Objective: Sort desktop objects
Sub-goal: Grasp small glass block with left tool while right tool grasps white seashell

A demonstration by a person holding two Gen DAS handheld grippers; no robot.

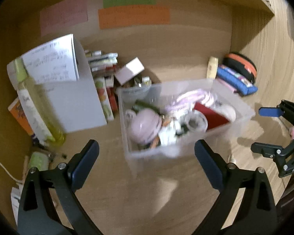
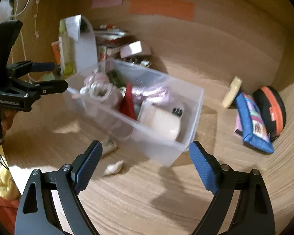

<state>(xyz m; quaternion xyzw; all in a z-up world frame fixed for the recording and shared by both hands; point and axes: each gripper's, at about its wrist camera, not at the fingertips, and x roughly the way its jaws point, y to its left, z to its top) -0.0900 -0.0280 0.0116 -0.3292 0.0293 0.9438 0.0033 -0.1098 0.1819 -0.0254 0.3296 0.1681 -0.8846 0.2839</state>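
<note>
Bin [image 1: 186, 117], clear plastic, desk [image 1: 147, 195] centre, just ahead of both claws. Left gripper [image 1: 147, 166] spread, empty. Right gripper [image 2: 146, 168] spread, empty. Contents, blurred: pink round case [image 1: 145, 125], red box [image 1: 211, 115], striped pink cloth [image 2: 152, 94], possibly white tape roll [image 2: 162, 125]. Loose at 2 o'clock: blue pouch [image 2: 250, 121], orange-black case [image 2: 270, 107]. Next pick: approach pouch low, pinch across narrow side, lift clear of bin wall.

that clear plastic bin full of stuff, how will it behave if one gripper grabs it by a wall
The clear bin looks thin-walled, so a wall would probably flex under a one-sided pinch. It is packed with items, a red box and a white roll among them, so it is likely heavyish and may tilt. On the smooth wooden desk it should slide readily.
</note>
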